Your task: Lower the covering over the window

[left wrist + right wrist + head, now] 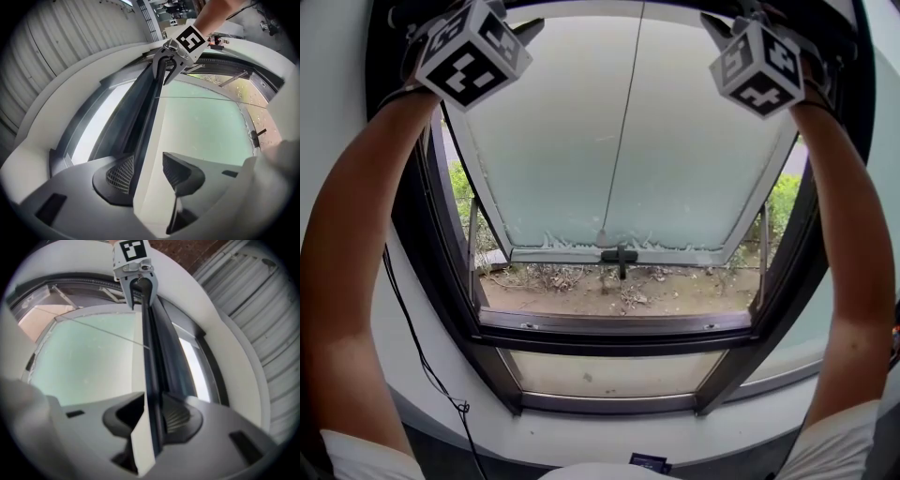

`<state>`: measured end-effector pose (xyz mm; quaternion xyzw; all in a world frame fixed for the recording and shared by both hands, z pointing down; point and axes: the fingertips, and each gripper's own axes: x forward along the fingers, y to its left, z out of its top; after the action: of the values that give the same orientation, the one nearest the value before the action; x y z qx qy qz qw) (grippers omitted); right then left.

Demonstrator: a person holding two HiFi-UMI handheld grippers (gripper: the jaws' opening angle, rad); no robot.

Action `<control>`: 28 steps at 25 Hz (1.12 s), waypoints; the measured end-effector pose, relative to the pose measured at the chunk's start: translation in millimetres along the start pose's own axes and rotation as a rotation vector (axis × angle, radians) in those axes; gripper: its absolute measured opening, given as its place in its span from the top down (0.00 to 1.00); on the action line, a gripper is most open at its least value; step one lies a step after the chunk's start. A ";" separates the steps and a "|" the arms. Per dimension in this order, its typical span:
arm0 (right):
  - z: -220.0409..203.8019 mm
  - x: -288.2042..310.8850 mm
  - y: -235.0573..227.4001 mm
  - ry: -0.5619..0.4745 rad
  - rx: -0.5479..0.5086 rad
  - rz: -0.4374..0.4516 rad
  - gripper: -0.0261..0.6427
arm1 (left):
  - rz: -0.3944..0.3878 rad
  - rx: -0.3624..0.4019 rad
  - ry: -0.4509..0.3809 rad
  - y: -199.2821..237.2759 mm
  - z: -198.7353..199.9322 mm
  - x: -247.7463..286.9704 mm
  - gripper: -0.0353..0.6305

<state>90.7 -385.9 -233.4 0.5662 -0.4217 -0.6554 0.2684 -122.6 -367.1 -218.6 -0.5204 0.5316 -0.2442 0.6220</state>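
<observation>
The covering's bottom rail [151, 122], a pale strip backed by a dark bar, runs along the top of the window [628, 169]. Both arms reach up to it. My left gripper [147, 173] is open at the rail's left end [520, 28]; the rail passes between its pads without being pressed. At the right end [722, 33], my right gripper [150, 416] is shut on the rail [149, 357], which fills the gap between its pads. Each gripper view shows the other gripper far along the rail: the right gripper [168, 63] and the left gripper [140, 289].
The frosted sash is tilted outward, with a dark handle [620, 256] at its lower edge and a thin cord [623, 122] running down its middle. Bare ground and shrubs [609, 286] lie outside. A dark frame [609, 323] surrounds the opening. A black cable [412, 328] hangs at left.
</observation>
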 end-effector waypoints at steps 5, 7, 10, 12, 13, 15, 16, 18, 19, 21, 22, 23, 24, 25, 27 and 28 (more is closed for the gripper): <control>-1.8 8.0 0.2 0.033 -0.040 0.025 0.80 | -0.039 0.001 0.048 -4.9 -17.0 7.5 0.66; -0.9 10.3 1.6 0.040 -0.057 0.039 0.80 | -0.040 0.025 0.048 -5.3 -17.4 8.0 0.66; -2.4 10.9 4.3 0.052 -0.073 0.082 0.80 | -0.031 0.065 0.020 -2.7 -12.7 5.6 0.66; -2.4 9.5 5.0 0.053 -0.051 0.120 0.80 | -0.020 0.071 -0.017 2.0 -3.2 2.7 0.66; -1.0 8.3 4.5 0.051 -0.041 0.131 0.80 | -0.017 0.071 -0.027 4.7 1.0 2.2 0.66; 0.3 7.2 4.3 0.050 -0.032 0.138 0.80 | -0.018 0.077 -0.024 8.1 5.1 3.9 0.66; 0.0 7.2 4.8 0.052 -0.030 0.139 0.80 | -0.025 0.080 -0.015 7.8 4.9 5.7 0.66; -1.8 7.6 6.4 0.055 -0.019 0.146 0.80 | -0.047 0.083 0.014 3.5 0.2 10.3 0.66; -2.3 7.4 6.8 0.056 -0.012 0.153 0.80 | -0.058 0.082 0.028 1.1 -3.0 12.6 0.66; 0.3 6.0 6.3 0.053 -0.003 0.165 0.80 | -0.068 0.070 0.038 -0.5 -7.2 15.4 0.66; 2.0 5.3 6.3 0.053 -0.004 0.169 0.80 | -0.070 0.055 0.037 0.1 -7.8 15.5 0.66; 2.9 5.1 6.5 0.056 -0.009 0.172 0.80 | -0.072 0.035 0.034 0.9 -7.8 15.1 0.66; 3.0 5.0 7.2 0.061 -0.020 0.174 0.80 | -0.077 0.017 0.034 1.6 -7.7 14.2 0.66; 2.7 4.8 8.6 0.066 -0.031 0.179 0.80 | -0.083 0.005 0.036 1.6 -7.8 12.8 0.66; 1.8 3.3 12.7 0.073 -0.044 0.194 0.83 | -0.098 -0.007 0.043 -0.6 -8.4 9.6 0.74; 1.6 2.1 14.3 0.073 -0.046 0.201 0.83 | -0.106 -0.011 0.044 -2.8 -8.7 7.8 0.75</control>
<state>87.0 -394.5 -222.2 0.5384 -0.4513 -0.6134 0.3609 -127.4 -378.1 -218.3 -0.5456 0.5181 -0.2853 0.5937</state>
